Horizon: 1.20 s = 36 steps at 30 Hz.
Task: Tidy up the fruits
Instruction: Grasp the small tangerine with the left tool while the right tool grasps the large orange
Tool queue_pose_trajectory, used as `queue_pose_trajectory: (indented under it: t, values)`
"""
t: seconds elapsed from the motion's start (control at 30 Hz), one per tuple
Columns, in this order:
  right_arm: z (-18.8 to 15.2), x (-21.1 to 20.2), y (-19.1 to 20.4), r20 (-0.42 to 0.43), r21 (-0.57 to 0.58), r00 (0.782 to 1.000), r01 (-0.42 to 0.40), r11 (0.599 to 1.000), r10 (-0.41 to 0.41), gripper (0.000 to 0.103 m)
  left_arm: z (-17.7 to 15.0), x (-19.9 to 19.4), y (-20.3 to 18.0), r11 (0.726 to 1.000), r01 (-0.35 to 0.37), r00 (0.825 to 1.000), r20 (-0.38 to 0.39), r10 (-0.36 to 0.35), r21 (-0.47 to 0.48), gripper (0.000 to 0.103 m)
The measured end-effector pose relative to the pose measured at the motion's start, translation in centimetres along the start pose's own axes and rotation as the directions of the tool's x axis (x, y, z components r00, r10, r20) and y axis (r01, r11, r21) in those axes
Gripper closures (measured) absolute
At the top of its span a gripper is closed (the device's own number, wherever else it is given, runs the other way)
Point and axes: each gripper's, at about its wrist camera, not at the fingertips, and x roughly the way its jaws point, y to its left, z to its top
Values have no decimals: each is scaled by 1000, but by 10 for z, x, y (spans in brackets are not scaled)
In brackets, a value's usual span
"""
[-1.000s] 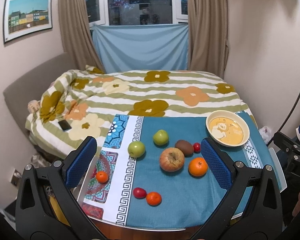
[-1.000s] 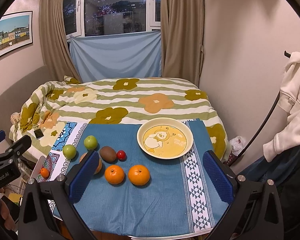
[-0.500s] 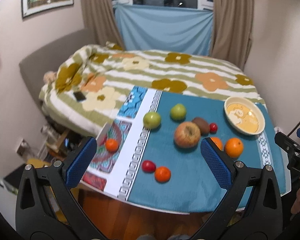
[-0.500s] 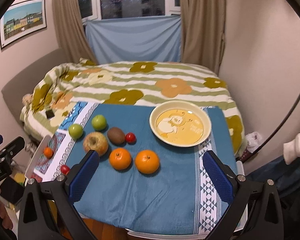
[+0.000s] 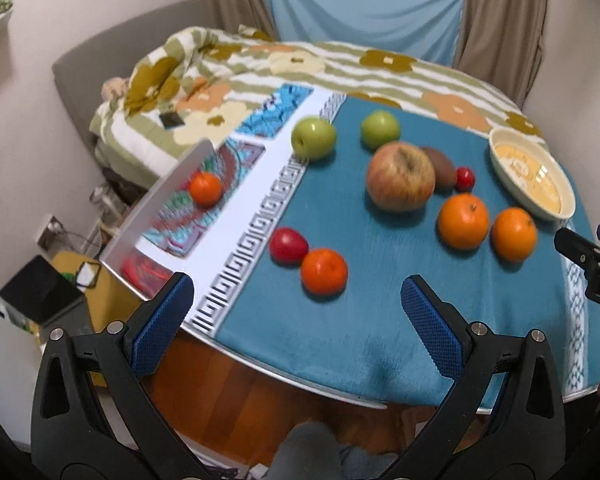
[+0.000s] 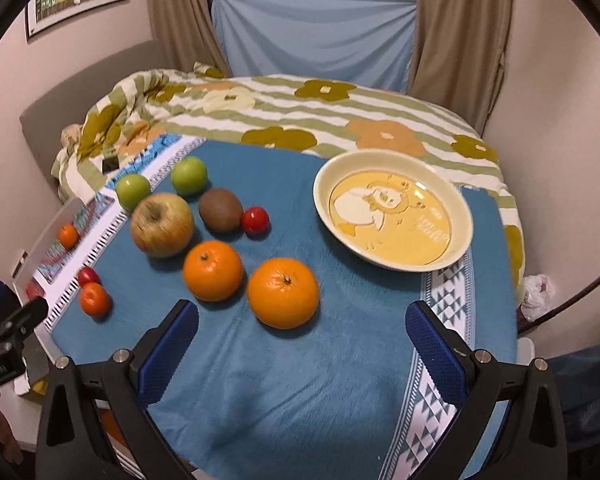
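Near table edge (image 6: 524,344), blue cloth (image 6: 300,380) bare; oranges (image 6: 283,293) beyond

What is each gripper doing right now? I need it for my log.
Left gripper: open, holding nothing.
Right gripper: open, holding nothing.

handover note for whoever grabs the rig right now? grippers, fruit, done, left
Left gripper: jaws open, empty, near the table's front edge by the small mandarin and red fruit.
Right gripper: jaws open, empty, just short of the nearest orange.
Bowl: empty, at the far right of the blue cloth.
Loose on the cloth: second orange, big apple, kiwi, cherry tomato, two green apples, one mandarin far left.
Done: nothing. Left: every fruit.
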Motion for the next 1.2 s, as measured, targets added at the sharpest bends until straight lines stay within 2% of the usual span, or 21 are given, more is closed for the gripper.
queue_pose_trajectory:
  t: [0.2,0.3,0.4,0.6,0.77,0.83,0.97,1.03,1.2]
  values:
    - [-8,25,0,-23,-32,1000,-10,999,9,0,-6,34,-12,1000,6,1000,-29,-5,24,2]
    - [-10,35,1,-39,-39,999,-22,999,21,0,-5,50,-16,1000,7,999,-47,-6,20,12]
    - [-12,45,3,-49,-56,999,-21,998,18,0,-5,64,-20,999,0,998,-67,3,32,16]
    - [-10,59,8,-58,-68,998,-19,998,15,0,-4,80,-16,1000,5,994,-111,-3,18,35]
    - [-9,72,12,-100,-66,994,-45,997,38,13,-2,86,-15,1000,21,993,-116,-18,19,39]
    - [-10,74,13,-113,-67,993,-48,997,40,15,-1,87,-17,999,29,992,-123,-25,28,50]
    - [-9,76,15,-128,-71,991,-49,996,39,19,2,89,-21,999,35,992,-124,-30,35,52]
    - [-7,79,13,-143,-71,989,-53,996,42,28,4,90,-22,999,12,993,-119,-7,44,60]
    - [-3,86,7,-174,-57,983,-60,997,49,35,2,89,-19,999,27,992,-121,-22,40,60]
